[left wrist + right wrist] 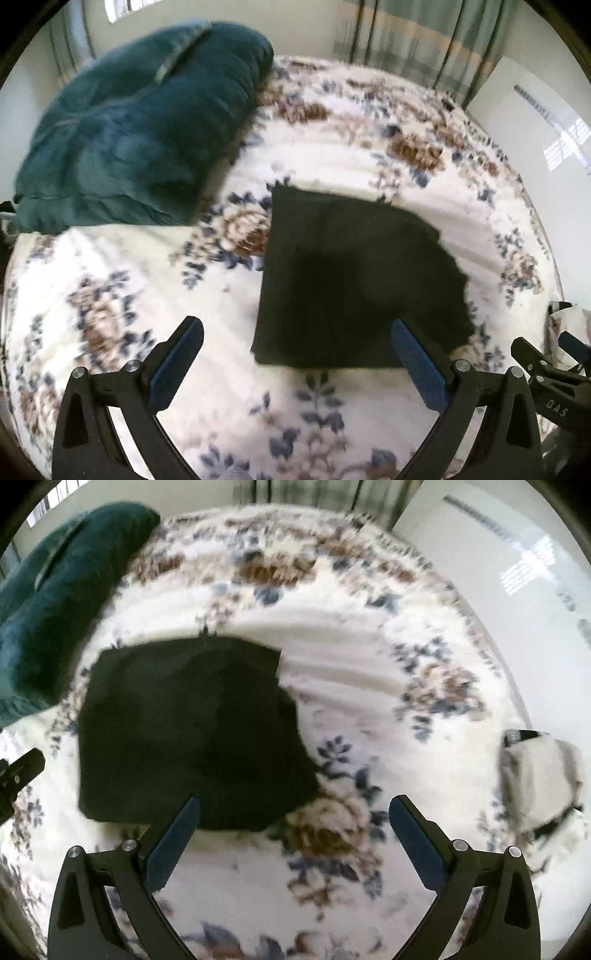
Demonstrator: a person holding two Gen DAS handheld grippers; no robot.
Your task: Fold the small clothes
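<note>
Near the middle of the floral bed [332, 155], well clear of the teal cushion [140, 125] at its far left corner, lies the dark garment [351, 280] — flat and squarish, seemingly partly folded already. Both tools hover over its near edge: the left gripper [295, 373] and right gripper [295, 849] stand spread wide, holding and touching nothing. Next, I judge, comes pinching an edge — shallowly, so the sheet stays down.

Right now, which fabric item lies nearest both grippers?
The black folded garment, flat just ahead of both open grippers; the teal cushion sits farther back left, the pale cloth far right.
</note>
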